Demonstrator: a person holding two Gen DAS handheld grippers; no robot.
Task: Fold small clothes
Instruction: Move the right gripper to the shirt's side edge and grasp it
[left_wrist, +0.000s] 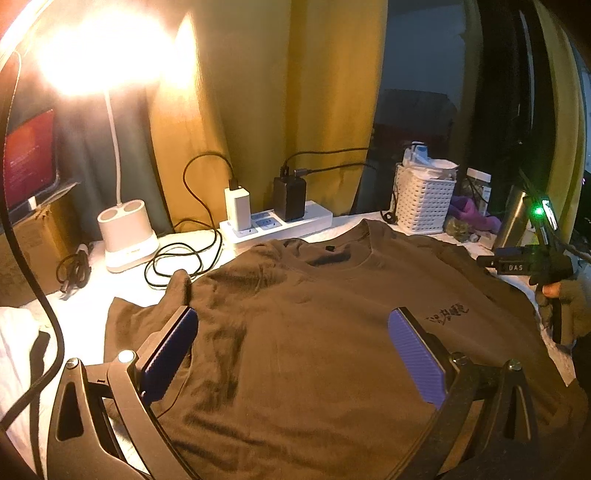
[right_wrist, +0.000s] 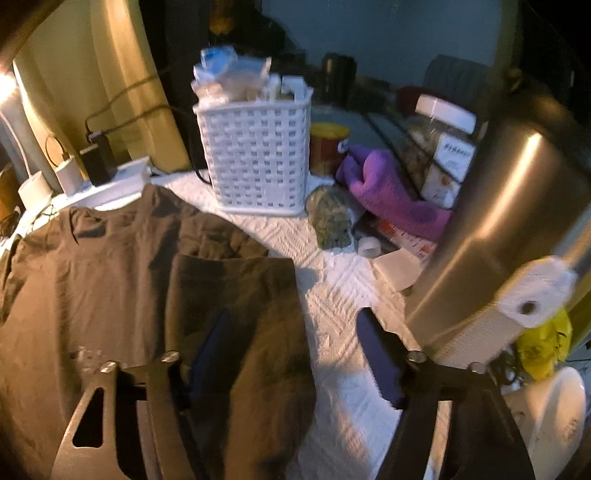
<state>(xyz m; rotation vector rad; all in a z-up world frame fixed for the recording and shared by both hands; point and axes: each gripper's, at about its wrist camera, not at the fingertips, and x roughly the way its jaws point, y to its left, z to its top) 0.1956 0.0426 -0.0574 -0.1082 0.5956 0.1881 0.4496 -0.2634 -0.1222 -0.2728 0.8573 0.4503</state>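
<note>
White quilt (right_wrist: 332, 288) shows only rightward; lamp (left_wrist: 127, 240) only leftward; both jaws wide over brown shirt (left_wrist: 314, 332).

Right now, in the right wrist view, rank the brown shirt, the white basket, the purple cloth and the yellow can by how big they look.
1. Brown shirt, by far the largest in the picture.
2. White basket.
3. Purple cloth, partly hidden, so its rank below the basket is unsure.
4. Yellow can, smallest, partly hidden behind the basket and cloth.

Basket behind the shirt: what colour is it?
White lattice plastic basket, clearest in the right wrist view.
</note>
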